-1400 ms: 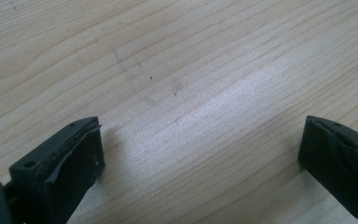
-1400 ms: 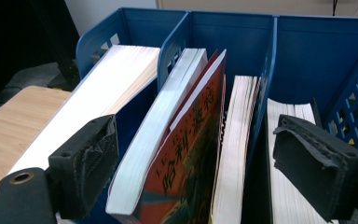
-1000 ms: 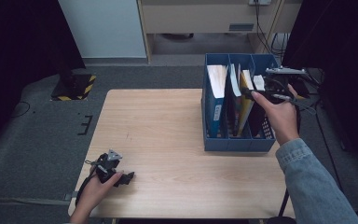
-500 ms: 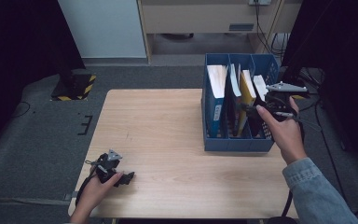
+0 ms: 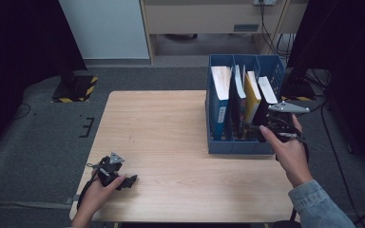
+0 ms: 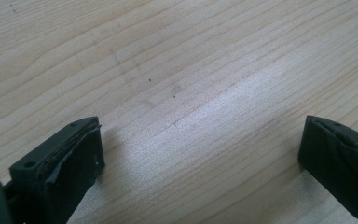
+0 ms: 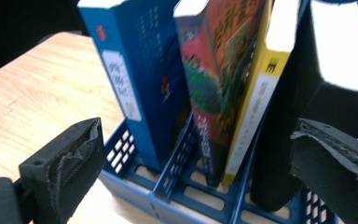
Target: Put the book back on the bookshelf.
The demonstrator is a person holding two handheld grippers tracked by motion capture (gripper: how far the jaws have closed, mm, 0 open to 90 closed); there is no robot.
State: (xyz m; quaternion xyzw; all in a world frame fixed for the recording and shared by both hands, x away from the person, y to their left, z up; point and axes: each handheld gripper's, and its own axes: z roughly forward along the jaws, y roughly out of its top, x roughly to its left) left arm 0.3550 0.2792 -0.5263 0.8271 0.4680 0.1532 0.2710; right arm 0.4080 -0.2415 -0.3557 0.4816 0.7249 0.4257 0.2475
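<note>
The right tongs (image 5: 272,127) hang wide and empty at the near front of the blue file rack (image 5: 240,146), which stands on the desk's (image 5: 171,123) right side with four books upright in it. A clean pick means squaring on one spine, probably the yellow book (image 7: 256,107), before squeezing. The left tongs (image 5: 128,181), wide too, rest on the desk.

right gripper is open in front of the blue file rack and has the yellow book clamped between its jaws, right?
Not quite. The right gripper is open in front of the blue file rack, but it clamps nothing: in the right gripper view its jaws stand wide apart, short of the yellow book, which stands upright in its slot.
</note>
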